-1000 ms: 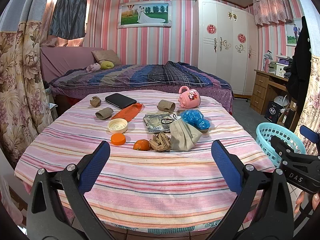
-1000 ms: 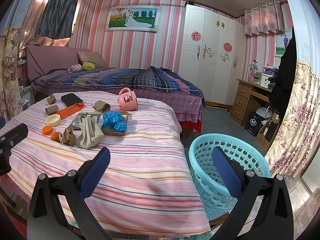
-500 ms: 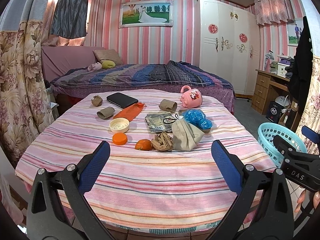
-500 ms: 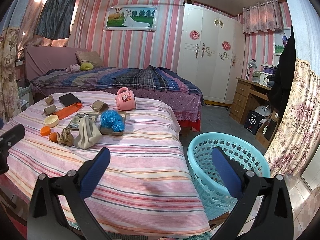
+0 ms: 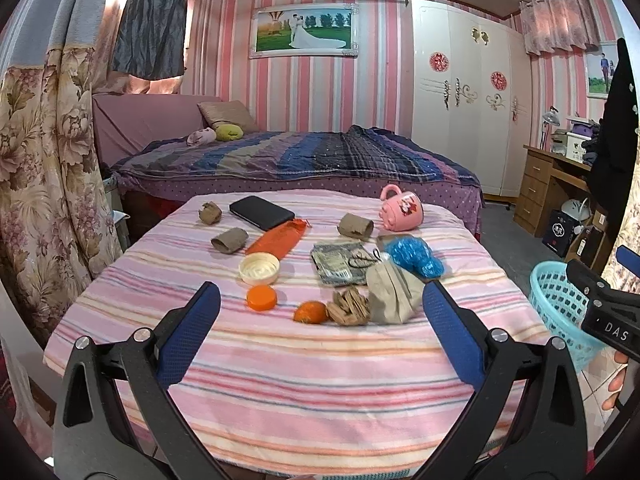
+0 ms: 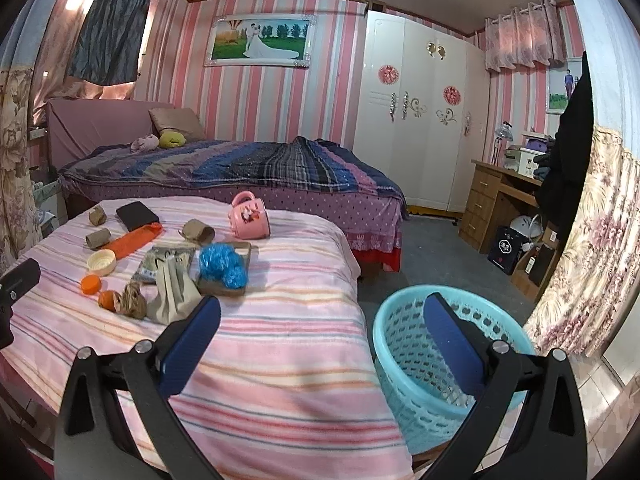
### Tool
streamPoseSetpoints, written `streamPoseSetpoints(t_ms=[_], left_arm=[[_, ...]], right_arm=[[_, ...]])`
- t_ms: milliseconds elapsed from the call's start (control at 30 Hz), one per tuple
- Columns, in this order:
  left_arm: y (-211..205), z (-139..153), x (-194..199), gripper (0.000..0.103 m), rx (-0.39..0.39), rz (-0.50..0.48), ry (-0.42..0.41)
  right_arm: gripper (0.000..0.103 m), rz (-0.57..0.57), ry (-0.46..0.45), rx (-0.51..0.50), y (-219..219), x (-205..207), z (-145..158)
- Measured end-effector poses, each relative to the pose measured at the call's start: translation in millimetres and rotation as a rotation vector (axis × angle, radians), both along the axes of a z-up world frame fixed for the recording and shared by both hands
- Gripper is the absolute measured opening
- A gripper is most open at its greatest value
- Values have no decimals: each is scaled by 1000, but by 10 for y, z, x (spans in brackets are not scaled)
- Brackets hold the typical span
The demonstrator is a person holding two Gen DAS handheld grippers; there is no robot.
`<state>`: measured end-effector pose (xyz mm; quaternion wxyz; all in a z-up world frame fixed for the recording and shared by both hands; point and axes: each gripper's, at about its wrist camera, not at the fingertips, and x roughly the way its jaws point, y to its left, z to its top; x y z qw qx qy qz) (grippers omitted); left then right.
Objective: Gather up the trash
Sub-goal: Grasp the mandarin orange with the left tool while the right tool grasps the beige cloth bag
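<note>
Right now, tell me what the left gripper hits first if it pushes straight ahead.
Probably the crumpled brown paper beside the orange peel; the left gripper is open and aimed at them over bare tablecloth. Depth is uncertain.

**Both grippers edged toward the table**

The left gripper (image 5: 321, 334) crept forward, so the orange peel (image 5: 310, 312) and crumpled paper (image 5: 349, 311) sat lower, nearer its 12 o'clock. The right gripper (image 6: 322, 334) tilted down slightly; the blue basket (image 6: 404, 354) slid toward 5 o'clock.
</note>
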<state>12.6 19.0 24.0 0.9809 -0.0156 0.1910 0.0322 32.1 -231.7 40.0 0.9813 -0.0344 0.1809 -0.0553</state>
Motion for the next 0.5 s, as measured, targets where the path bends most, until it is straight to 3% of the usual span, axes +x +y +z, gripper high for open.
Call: streamPoseSetpoints(t_ms=[300,500], left_arm=[[165,258,279,98,53,33,-48],[361,286,547,98,35,42,-36]], right_arm=[[99,36,11,8,126,440,160],[99,49,49,24,191,732,107]])
